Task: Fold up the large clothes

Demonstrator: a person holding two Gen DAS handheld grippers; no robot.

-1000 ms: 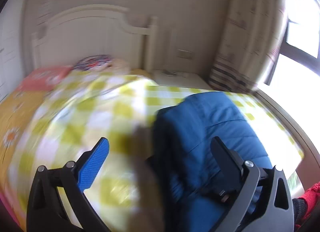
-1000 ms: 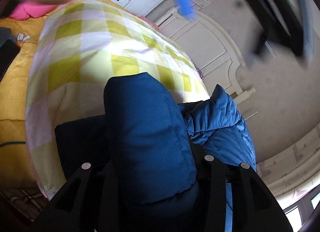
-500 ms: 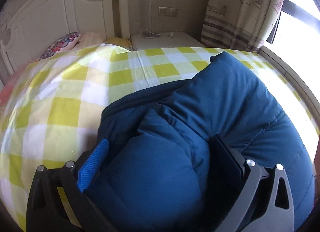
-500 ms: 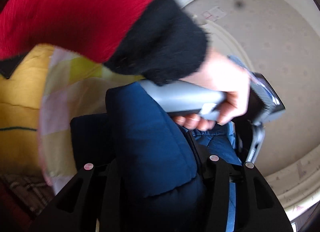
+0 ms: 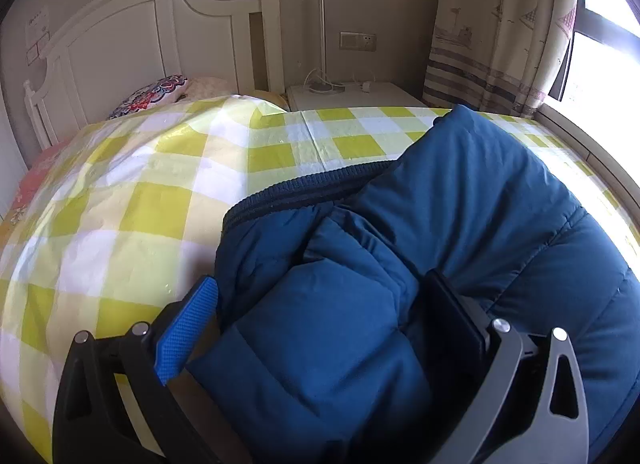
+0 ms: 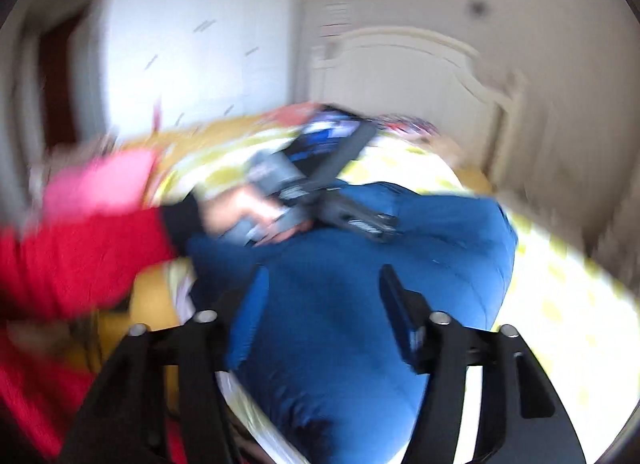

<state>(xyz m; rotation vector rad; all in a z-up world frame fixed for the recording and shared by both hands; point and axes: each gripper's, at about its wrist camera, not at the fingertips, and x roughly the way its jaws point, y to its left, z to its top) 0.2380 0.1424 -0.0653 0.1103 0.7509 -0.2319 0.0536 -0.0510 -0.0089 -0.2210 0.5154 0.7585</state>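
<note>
A dark blue padded jacket lies bunched on the bed's yellow-and-white checked sheet. My left gripper stands with its jaws wide apart around a thick fold of the jacket, which fills the gap between the fingers. In the blurred right wrist view the jacket lies below my right gripper, whose jaws are apart above it. The other hand in a red sleeve holds the left gripper on the jacket's far side.
A white headboard stands at the back, with a patterned pillow below it. A white nightstand with a lamp pole, a curtain and a bright window are at the right.
My left gripper moved over the jacket and settled around a fold. My right gripper let go of the jacket sleeve, opened and swung round fast, blurring its view.
</note>
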